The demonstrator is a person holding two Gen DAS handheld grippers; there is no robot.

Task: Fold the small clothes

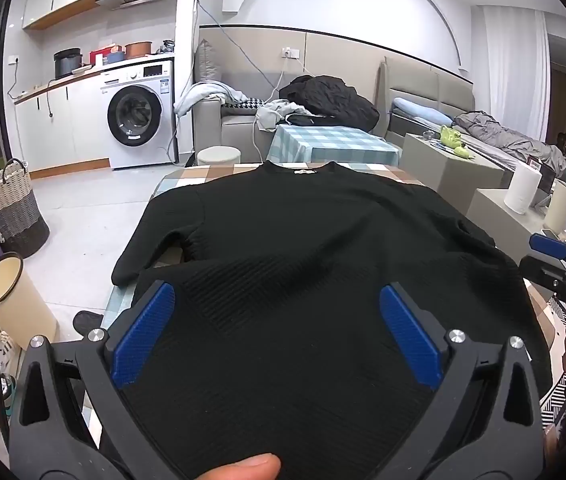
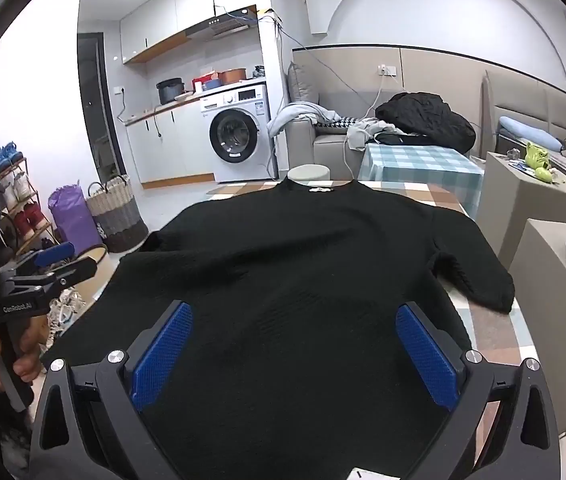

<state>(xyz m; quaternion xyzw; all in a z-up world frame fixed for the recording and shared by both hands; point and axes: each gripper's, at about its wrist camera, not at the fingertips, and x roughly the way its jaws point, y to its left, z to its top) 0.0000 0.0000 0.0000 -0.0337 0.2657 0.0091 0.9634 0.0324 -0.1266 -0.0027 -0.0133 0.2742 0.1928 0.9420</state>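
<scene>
On the checked tabletop (image 2: 435,194) a black sweater (image 2: 303,264) lies flat, collar away, ready for folding, while the left gripper (image 1: 275,328) and right gripper (image 2: 293,350) hover over its near hem, both spread wide and empty, probably to pinch it.

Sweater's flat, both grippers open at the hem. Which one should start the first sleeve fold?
Left, probably. The left gripper faces the left sleeve, which trails off the table edge. The right gripper is equally open; the right sleeve lies on top.

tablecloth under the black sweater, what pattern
Checked tablecloth, brown, white and pale blue squares; clearest in the right wrist view.
</scene>
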